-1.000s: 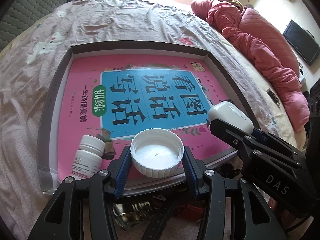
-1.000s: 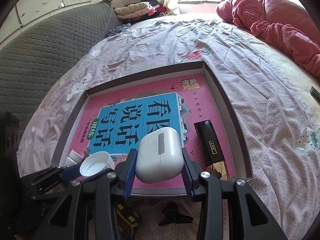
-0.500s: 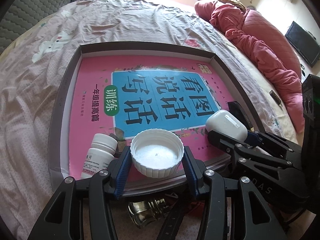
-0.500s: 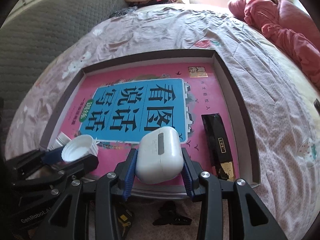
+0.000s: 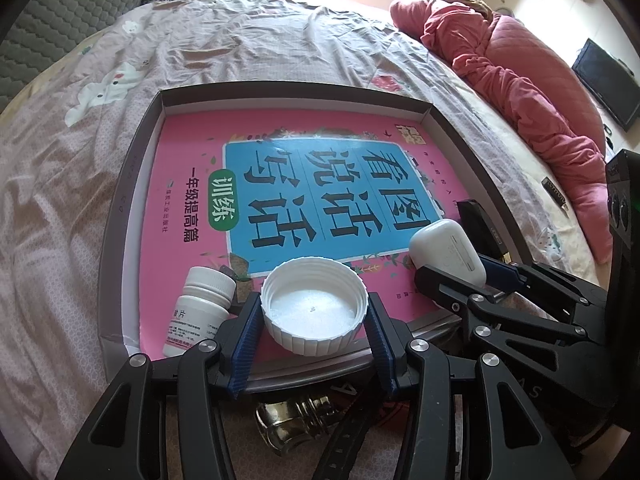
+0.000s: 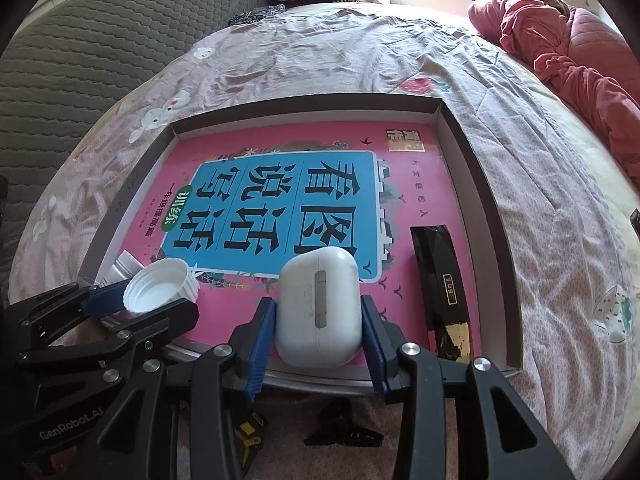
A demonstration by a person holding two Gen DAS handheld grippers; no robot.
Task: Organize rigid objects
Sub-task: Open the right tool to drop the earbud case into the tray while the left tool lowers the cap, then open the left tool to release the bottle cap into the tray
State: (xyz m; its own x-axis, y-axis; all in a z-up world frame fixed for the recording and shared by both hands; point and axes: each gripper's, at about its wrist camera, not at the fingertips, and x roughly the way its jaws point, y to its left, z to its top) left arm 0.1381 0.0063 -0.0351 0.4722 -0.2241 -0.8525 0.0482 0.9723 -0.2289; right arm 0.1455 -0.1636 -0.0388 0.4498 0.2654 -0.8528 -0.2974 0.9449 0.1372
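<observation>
Both grippers have edged in over the box's [image 5: 120, 216] near edge, the left gripper [image 5: 314, 320] clamping the cap [image 5: 314, 308], the right gripper [image 6: 318, 320] the earbud case [image 6: 318, 308], so both look ready to set down on the book [image 6: 280, 200].

The pink book [image 6: 304, 200] lying in the shallow box carries large black Chinese characters on its blue panel, 看图说话写话, seen upside down from both wrist views. A green oval beside them reads 训练, and a black line next to it reads 一年级提高篇. A small gold patch at the book's far corner holds dark characters too small to make out. The white pill bottle [image 5: 200, 312] shows a label ending in 片; its fine print is unreadable. The left claw [image 6: 156, 300] bears "GenRobot.AI" in white on its black body. The black slim box [image 6: 442, 288] has a small label that is illegible.
</observation>
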